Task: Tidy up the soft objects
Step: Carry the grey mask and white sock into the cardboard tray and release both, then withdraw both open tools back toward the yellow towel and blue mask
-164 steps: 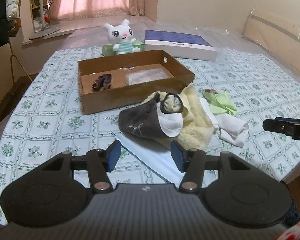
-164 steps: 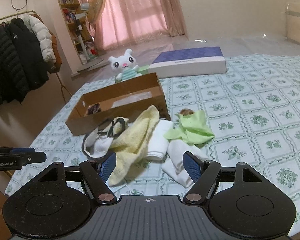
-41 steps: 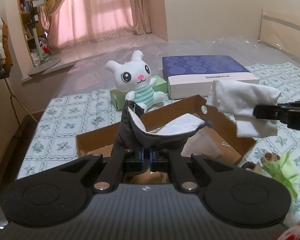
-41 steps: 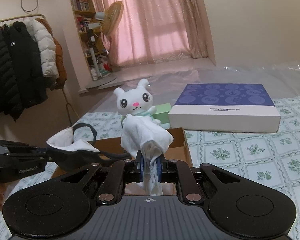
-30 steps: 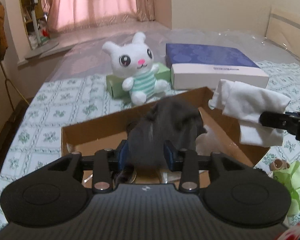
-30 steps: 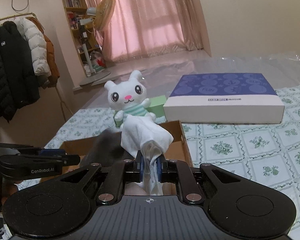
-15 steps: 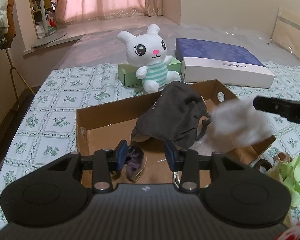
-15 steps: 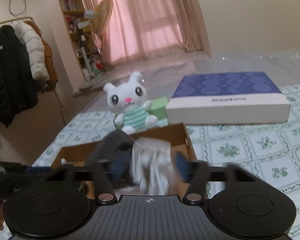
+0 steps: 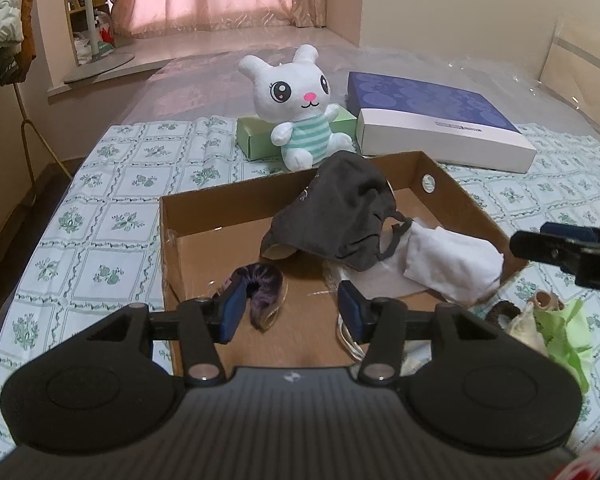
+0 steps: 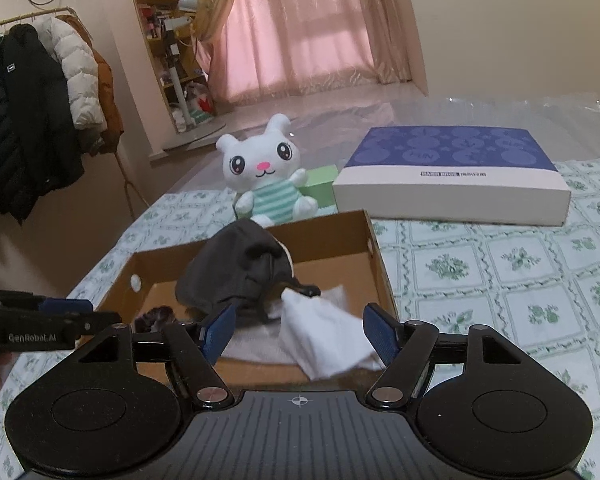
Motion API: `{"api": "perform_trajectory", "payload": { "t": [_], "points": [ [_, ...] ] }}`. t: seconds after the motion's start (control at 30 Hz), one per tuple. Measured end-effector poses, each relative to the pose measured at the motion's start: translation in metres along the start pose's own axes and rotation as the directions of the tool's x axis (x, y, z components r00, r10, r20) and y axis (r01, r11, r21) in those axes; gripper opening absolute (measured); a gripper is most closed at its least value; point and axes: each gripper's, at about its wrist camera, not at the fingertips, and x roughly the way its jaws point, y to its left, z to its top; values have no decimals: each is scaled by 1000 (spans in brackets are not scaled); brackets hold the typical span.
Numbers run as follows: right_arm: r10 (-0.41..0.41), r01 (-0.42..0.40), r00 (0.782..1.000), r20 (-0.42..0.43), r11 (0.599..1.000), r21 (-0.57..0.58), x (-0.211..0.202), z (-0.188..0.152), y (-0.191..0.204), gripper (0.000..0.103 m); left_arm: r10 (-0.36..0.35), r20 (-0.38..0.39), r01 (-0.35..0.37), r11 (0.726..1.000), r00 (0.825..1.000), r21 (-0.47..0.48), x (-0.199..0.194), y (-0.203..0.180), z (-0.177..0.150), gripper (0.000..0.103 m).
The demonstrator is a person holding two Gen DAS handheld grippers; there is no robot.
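Both drops done: my left tongs [image 9: 288, 312] are opening with nothing between them, my right tongs [image 10: 298, 334] opening too, clear of the cloth. Dark cap [image 9: 342, 216] and white cloth [image 9: 452, 264] now lie in the cardboard box [image 9: 168, 240], cloth at the cap's 4 o'clock. Green cloth [image 9: 564, 328] remains outside; I judge it next.

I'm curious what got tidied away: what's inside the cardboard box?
Inside the cardboard box: a dark grey cap draped partly over a white cloth, a purple scrunchie, and clear plastic wrap. Whatever lies beneath the cap is hidden.
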Motion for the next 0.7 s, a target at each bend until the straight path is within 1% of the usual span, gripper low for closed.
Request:
{"api": "perform_trajectory", "payload": {
  "t": [0.27, 0.4, 0.7],
  "points": [
    [1, -1, 1000, -4, 1000, 14, -36, -12, 4, 73, -4, 2, 4, 1000, 1000, -21, -32, 0, -12, 48],
    [-13, 13, 1000, 5, 1000, 23, -60, -19, 7, 74, -8, 8, 8, 999, 1000, -34, -53, 0, -22, 49],
    [-8, 6, 1000, 26, 997, 77, -110, -34, 10, 75, -25, 31, 27, 998, 999, -60, -103, -4, -45, 52]
  ]
}}
